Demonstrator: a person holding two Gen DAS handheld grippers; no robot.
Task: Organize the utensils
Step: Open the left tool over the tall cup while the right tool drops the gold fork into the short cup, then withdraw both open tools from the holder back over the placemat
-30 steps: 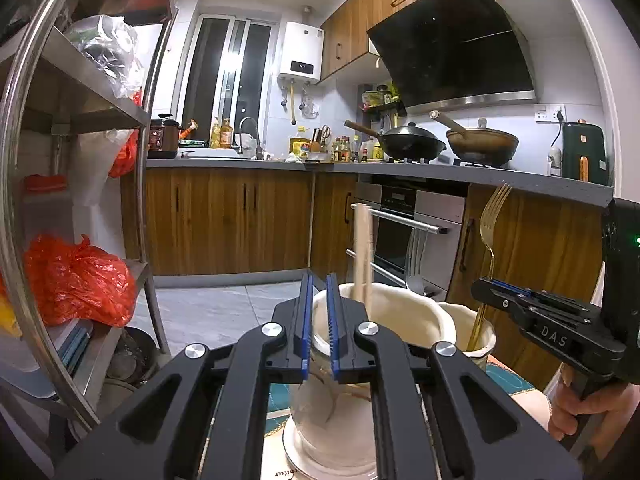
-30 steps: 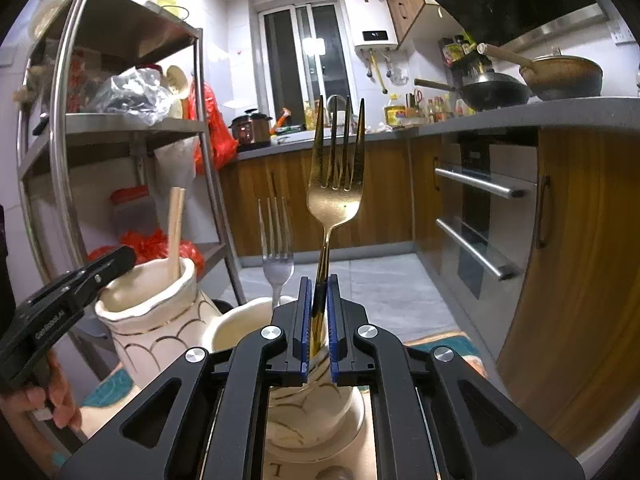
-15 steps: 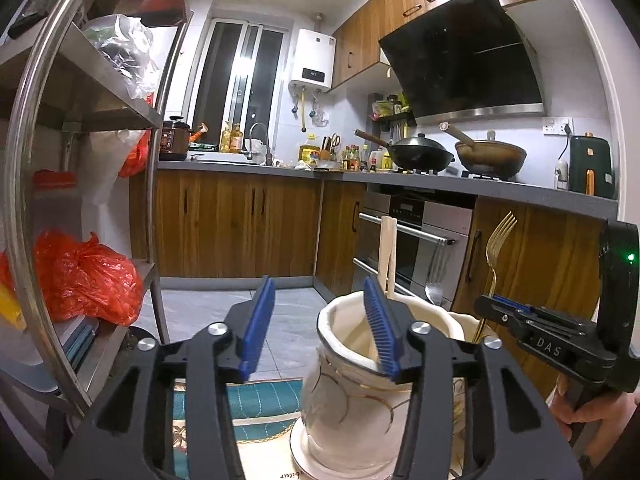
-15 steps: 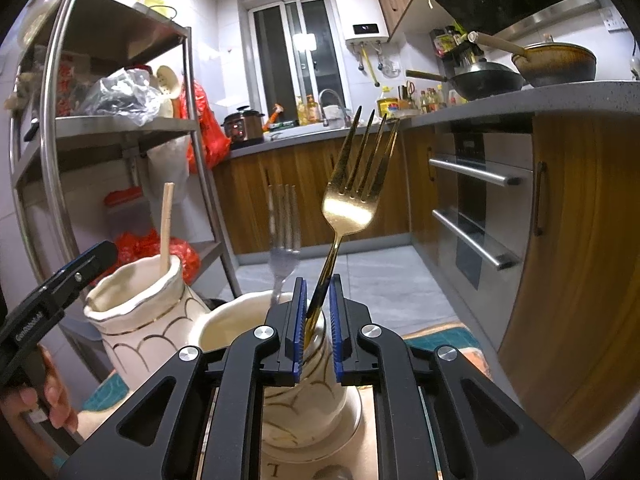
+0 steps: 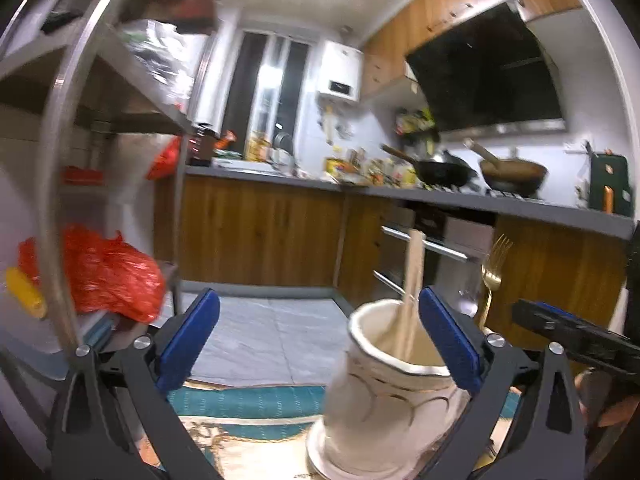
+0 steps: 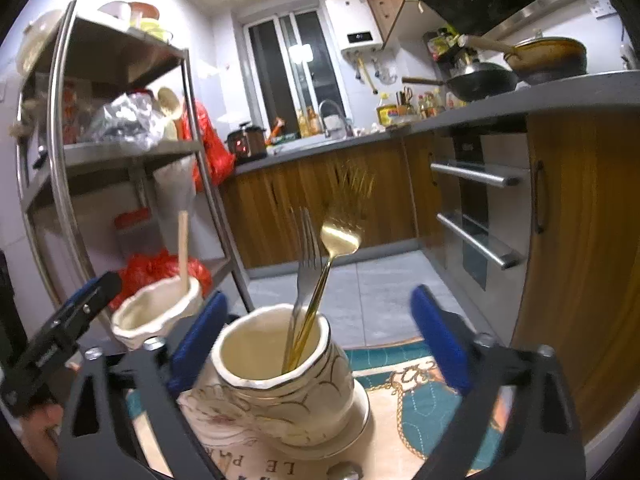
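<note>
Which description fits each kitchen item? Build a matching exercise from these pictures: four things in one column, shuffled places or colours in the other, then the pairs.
Things
1. gold fork
2. wooden chopsticks
3. red plastic bag
4. black wok

Descriptions
A. on the counter by the stove
B. leaning in a cream jar beside a silver fork
C. on a lower shelf of the metal rack
D. standing alone in the other cream jar

Pairs: 1-B, 2-D, 3-C, 4-A

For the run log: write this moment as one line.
left gripper: open, jaws just opened, chopsticks in left jar | right gripper: open, jaws just opened, gold fork beside silver fork in right jar
</note>
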